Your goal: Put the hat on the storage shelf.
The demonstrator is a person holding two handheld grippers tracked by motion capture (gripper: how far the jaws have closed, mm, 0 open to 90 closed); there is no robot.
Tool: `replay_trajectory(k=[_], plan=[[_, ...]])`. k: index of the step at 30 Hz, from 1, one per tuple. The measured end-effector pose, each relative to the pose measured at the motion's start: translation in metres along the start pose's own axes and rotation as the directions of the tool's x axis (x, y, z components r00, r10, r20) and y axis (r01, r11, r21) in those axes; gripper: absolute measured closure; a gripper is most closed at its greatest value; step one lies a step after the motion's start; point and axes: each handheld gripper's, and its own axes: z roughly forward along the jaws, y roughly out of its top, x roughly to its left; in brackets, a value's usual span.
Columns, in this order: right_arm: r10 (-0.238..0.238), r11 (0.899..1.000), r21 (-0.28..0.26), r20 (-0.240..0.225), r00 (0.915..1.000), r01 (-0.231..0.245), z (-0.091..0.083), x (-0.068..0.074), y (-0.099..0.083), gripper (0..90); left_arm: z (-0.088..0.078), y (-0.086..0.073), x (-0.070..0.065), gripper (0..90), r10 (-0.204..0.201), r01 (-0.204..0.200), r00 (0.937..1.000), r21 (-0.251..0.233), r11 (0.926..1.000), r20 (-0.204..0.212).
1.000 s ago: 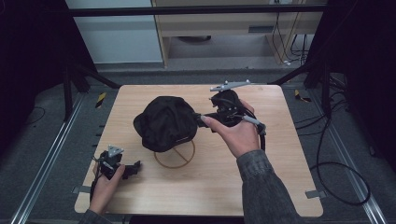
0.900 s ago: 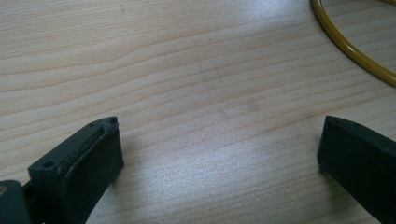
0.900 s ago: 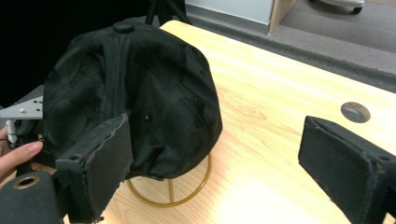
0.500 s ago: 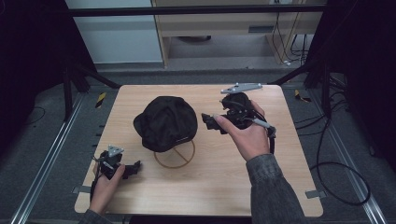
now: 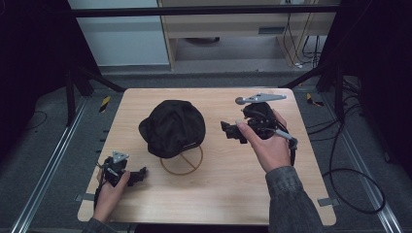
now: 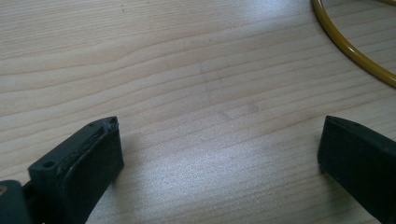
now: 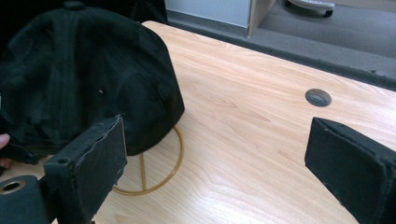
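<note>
A black cap point(image 5: 171, 127) sits on a wire stand point(image 5: 183, 164) (both grippers' fingers spread, empty).

No text, label, brand or number can be read here. The black cap point(image 5: 171, 127) carries a faint pale line near its edge — too small to read — and the wooden table point(image 5: 228, 184) is plain.

The high view looks forward and down on the whole table point(image 5: 228, 194) from above the person's side. The left gripper view faces the tabletop closely; the right gripper view looks across it, and both share the yellow ring point(image 6: 355, 49) point(image 7: 175, 163).
</note>
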Motion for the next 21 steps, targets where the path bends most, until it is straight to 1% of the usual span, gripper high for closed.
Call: replay_trajectory(k=[5,12,17,19,21], plan=[[0.016,1.0,0.013,0.024,0.9996,-0.016,0.0,-0.009,-0.01,8.4,0.0,0.0,0.0,0.0,0.0,0.0,1.0,-0.001,1.0,0.0],[0.034,0.998,0.055,0.058,0.9978,-0.037,0.007,-0.02,-0.028,11.2,0.0,0.0,0.0,0.0,-0.003,0.003,1.0,-0.001,1.0,0.0],[0.034,0.996,0.081,0.068,0.9971,-0.039,0.014,-0.027,-0.042,12.1,0.0,0.0,0.0,0.0,0.0,0.0,1.0,0.002,1.0,0.0],[0.035,0.995,0.087,0.066,0.9972,-0.041,0.017,-0.028,-0.047,12.1,0.0,0.0,0.0,0.0,0.0,0.0,1.0,0.002,1.0,0.0],[0.034,0.995,0.095,0.053,0.998,-0.039,0.02,-0.029,-0.051,12.1,0.0,0.0,0.0,0.0,0.0,0.0,1.0,0.002,1.0,0.0]])
